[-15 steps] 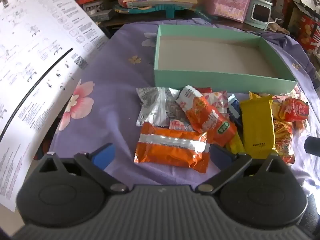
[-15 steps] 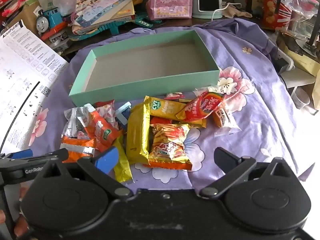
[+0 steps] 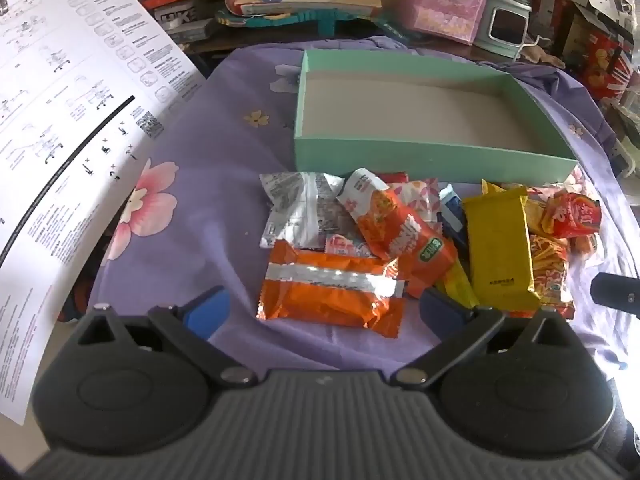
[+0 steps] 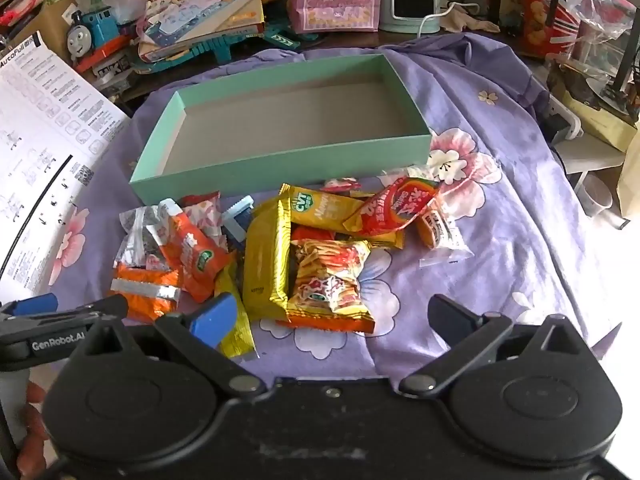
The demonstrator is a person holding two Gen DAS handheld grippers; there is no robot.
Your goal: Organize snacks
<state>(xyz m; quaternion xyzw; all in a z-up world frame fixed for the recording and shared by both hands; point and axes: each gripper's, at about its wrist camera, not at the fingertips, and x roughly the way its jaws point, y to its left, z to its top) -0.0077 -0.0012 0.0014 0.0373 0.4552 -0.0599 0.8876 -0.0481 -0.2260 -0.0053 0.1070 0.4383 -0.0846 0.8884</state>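
Left wrist view: the left claw is spread wide, empty, over an orange packet; snack pile toward 1 o'clock, green box at 12. The right claw gapes empty above a noodle packet

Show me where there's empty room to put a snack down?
The green box is empty inside. Bare purple cloth lies between the white instruction sheet and the snack pile, and more to the pile's right in the right wrist view. It's crowded in the pile and among the toys behind the box.
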